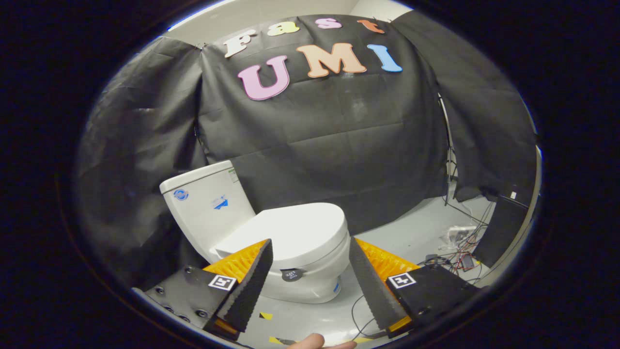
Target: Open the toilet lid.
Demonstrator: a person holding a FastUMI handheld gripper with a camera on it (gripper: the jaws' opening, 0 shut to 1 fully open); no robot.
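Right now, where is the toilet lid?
In the gripper view, the toilet lid lies shut on the bowl, just ahead of the open gripper, with the white tank behind it on its left.

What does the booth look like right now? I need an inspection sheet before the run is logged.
Surface: grey floor, tape marks near the fingers.
Job's things: white toilet, lid down and closed, tank behind it.
Clutter: dark box standing on the floor beyond the cables.
Grippers: gripper open, fingers spread either side of the bowl's front, touching nothing.
Cables: tangled wires on the floor beside the toilet.
Surroundings: black cloth wall.
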